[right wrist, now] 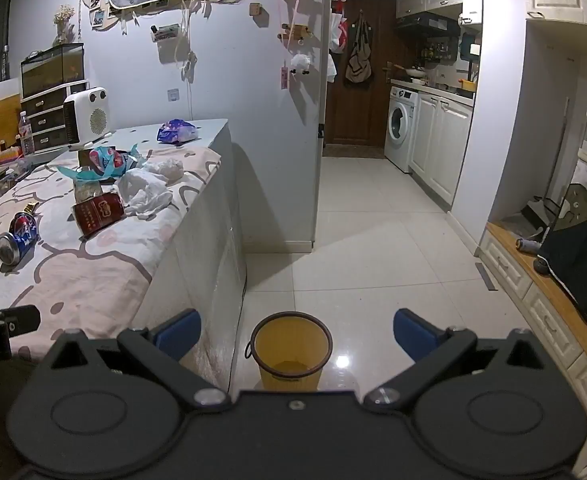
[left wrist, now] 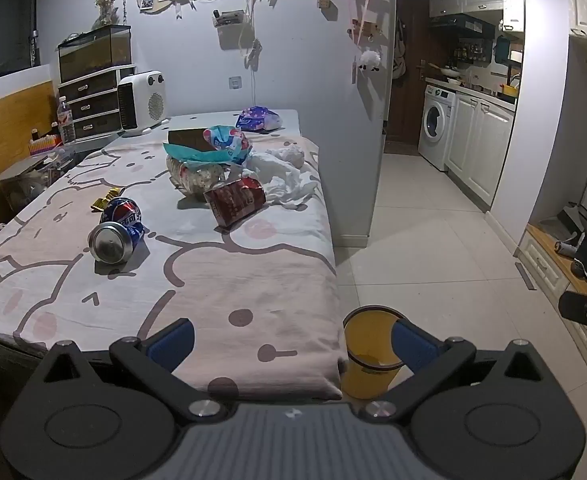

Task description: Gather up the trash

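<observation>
Trash lies on a table with a pink cartoon cloth [left wrist: 229,280]: a crushed blue Pepsi can [left wrist: 118,231], a gold wrapper [left wrist: 107,197], a red snack bag [left wrist: 235,200], white crumpled tissues [left wrist: 289,182], a teal and blue bag [left wrist: 213,146] over a clear packet, and a purple packet [left wrist: 259,118] at the far end. A yellow bin [right wrist: 291,350] stands on the floor by the table's near right corner. My left gripper [left wrist: 293,344] is open and empty over the table's near edge. My right gripper [right wrist: 296,338] is open and empty above the bin.
A white heater [left wrist: 141,100], a drawer unit with a fish tank [left wrist: 93,80] and a water bottle [left wrist: 66,120] stand at the table's far left. A tiled floor [right wrist: 373,240] runs to a kitchen with a washing machine [right wrist: 401,126]. Low cabinets [right wrist: 533,292] line the right.
</observation>
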Motion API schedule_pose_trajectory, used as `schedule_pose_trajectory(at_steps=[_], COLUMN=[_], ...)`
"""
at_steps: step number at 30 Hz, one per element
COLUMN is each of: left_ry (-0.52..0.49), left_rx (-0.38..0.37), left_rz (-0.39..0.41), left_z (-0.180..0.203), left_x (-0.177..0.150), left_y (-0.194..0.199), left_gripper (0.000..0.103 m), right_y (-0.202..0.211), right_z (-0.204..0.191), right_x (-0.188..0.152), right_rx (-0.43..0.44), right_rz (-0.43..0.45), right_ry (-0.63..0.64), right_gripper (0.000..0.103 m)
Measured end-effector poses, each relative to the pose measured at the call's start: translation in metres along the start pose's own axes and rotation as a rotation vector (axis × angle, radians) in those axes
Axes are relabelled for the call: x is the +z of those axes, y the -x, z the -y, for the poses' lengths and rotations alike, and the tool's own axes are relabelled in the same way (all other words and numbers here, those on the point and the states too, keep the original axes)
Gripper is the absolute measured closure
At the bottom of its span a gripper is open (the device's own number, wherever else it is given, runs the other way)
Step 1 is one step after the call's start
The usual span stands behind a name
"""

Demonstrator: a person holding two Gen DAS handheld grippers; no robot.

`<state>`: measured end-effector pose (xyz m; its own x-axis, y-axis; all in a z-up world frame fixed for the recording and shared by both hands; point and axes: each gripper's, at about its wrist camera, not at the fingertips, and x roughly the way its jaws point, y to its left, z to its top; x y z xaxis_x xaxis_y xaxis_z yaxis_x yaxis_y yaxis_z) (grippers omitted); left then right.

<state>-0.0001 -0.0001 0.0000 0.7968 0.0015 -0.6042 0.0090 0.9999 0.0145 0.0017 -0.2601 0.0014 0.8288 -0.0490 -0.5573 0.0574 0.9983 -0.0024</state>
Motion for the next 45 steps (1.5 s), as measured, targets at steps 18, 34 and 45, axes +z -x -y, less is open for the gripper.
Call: schedule_pose_trajectory(at_steps=[18, 34, 45], left_ry=[0.001, 0.001, 0.001], left_rx=[0.000, -0.001, 0.000], left_rz=[0.002, 0.003, 0.004], left_z=[-0.0001, 0.0000, -0.0001], left_x=[0.0002, 0.0001, 0.0000], left_y=[0.0007, 0.0007, 0.0008], left_gripper=[0.000, 0.000, 0.000], right_y=[-0.0007, -0.0017, -0.0023], right_z=[-0.0001, 0.0001, 0.0006], right_x=[0.0002, -0.0011, -0.0005], right_rx=[0.000, -0.001, -0.002], right_rz=[-0.004, -0.004, -0.005], right_ry=[0.000, 0.000, -0.001], right_gripper=[0.000, 0.000, 0.000])
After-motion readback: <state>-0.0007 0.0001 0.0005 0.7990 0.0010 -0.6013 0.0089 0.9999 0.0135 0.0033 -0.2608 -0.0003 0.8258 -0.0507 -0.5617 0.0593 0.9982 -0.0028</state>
